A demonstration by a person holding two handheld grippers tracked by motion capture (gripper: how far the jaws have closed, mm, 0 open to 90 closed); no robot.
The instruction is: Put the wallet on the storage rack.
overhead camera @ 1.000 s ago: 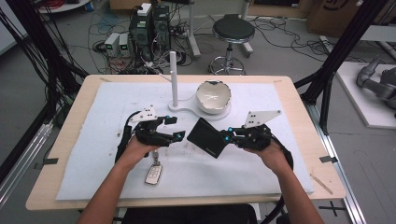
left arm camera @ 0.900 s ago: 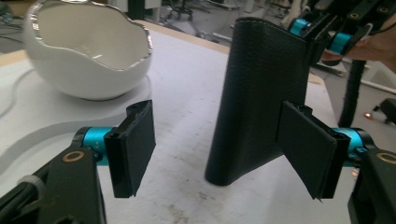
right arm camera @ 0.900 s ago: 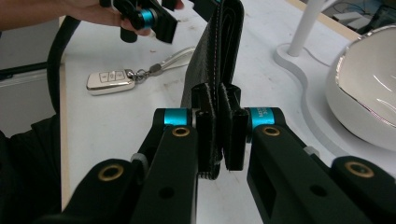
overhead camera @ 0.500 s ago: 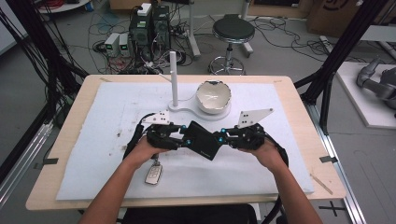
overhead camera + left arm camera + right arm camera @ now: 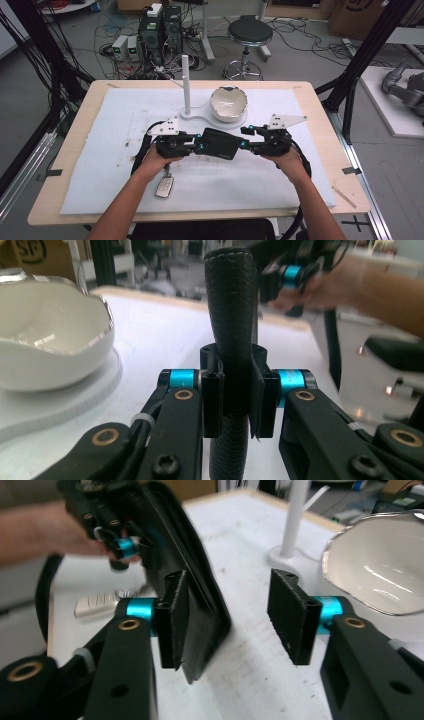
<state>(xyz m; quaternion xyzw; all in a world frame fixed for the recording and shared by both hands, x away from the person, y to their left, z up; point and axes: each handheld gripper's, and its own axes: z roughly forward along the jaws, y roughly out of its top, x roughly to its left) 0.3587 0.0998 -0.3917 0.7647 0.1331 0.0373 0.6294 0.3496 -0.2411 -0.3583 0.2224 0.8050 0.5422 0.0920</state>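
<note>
A black textured wallet (image 5: pixel 220 144) hangs over the white mat between my two grippers. My left gripper (image 5: pixel 200 145) holds its left end: in the left gripper view the pads (image 5: pixel 212 400) press on both faces of the wallet (image 5: pixel 232 305), and the jaws have just been closing on it. My right gripper (image 5: pixel 243 140) is at the wallet's right end, and its jaws have just been opening. In the right gripper view the wallet (image 5: pixel 190 580) leans against one pad (image 5: pixel 172 625) of the right gripper (image 5: pixel 232 615), with a wide gap to the other pad.
A white bowl (image 5: pixel 228 104) with a jagged rim sits on a white base behind the wallet, beside an upright white post (image 5: pixel 186 85). A silver key fob (image 5: pixel 164 186) lies on the mat (image 5: pixel 100 150) near the left forearm. Cables trail from both grippers.
My left gripper has moved right to the wallet and shut on its left end. The wallet, earlier tilted in my right gripper alone, now spans both grippers.
</note>
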